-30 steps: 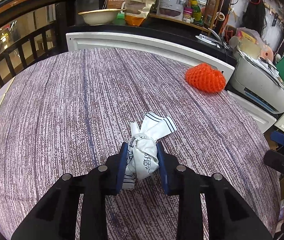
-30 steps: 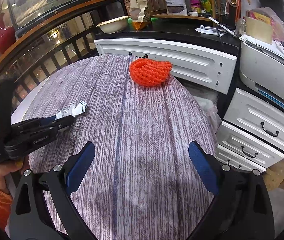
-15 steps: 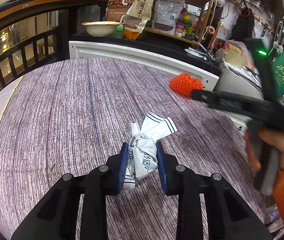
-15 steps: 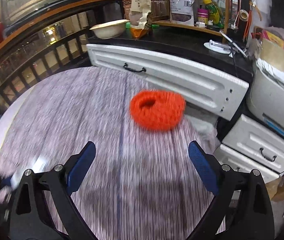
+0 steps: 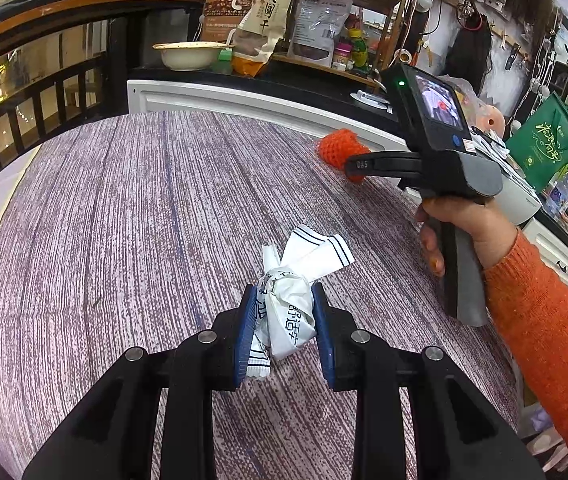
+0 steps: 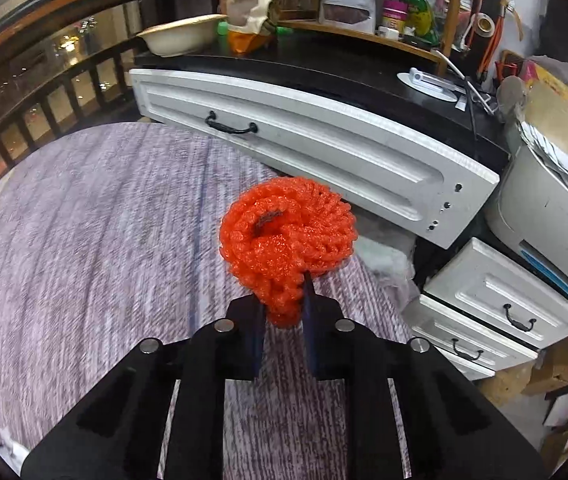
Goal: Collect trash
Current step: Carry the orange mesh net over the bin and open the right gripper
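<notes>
In the left wrist view, the left gripper (image 5: 281,320) is seen narrowed onto a crumpled white wrapper (image 5: 288,312), which is pinched between its blue pads (image 5: 243,320) over the near middle of the bench (image 5: 123,220). A striped end of the wrapper sticks out past the fingertips. To the left and far side, bare purple-streaked cloth runs to the bench's rounded edge. On the right, the right gripper (image 5: 354,166) is held by a hand (image 5: 464,228) in an orange sleeve (image 5: 544,328), its tip reaching the orange foam net (image 5: 338,148) near the far right edge.

In the right wrist view, the right gripper (image 6: 284,312) has just been closing, and the near edge of the orange foam net (image 6: 288,240) is squeezed between its nearly closed jaws. The net lies at the far right rim of the bench (image 6: 83,240), just before a white drawer front (image 6: 316,148). Open cloth is left on the left; drawers crowd the right.
</notes>
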A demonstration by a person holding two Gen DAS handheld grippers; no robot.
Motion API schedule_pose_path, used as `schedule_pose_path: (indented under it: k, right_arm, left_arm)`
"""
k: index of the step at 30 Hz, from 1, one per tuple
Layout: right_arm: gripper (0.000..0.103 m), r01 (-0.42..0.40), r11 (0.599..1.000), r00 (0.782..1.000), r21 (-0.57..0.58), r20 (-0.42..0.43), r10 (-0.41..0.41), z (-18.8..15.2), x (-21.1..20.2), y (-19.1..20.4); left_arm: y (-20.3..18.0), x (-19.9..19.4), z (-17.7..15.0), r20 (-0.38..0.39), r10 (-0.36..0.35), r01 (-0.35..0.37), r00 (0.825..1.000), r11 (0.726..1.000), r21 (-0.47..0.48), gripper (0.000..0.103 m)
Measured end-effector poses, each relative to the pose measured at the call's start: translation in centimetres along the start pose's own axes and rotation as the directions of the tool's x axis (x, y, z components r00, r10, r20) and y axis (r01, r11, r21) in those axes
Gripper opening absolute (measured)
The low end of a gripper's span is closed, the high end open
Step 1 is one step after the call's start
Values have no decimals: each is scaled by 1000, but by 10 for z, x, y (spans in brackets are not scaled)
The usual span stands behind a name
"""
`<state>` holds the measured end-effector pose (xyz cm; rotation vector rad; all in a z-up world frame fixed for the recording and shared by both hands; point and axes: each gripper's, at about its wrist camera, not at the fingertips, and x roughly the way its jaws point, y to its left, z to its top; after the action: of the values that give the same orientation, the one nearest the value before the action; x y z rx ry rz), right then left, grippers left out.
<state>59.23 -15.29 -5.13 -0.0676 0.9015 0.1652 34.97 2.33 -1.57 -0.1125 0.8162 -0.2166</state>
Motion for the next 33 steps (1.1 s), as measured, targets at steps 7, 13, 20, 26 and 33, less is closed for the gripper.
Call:
schedule_pose_path:
  k: [7,13,20,26,33]
  right_arm:
    - [16,-55,998,997,-12,51,56,-29,-40,-4]
    - [16,-82,994,991,-78,97,89,-61,-85,0]
    - [16,-154,985,979,-71,122,162,-100,-133,-9]
    - [16,-182,982,970,-59,151,189,-139,-168,-24]
    - [16,-150,988,971,-30,185,153,-181,-200,-50]
  left_arm:
    - [-4,-14,-12,13,-9,10,1000,1000,-12,28]
    - [-15,-30,-31,26,4,-4,1000,1000,8,28]
    - [-24,-46,-49,25,-16,16,1000,1000,-10,28]
    - [-36,-62,-63,38,-36,36,999,999,-6,28]
    - [-57,-71,-74,52,-73,72,996,997,17,28]
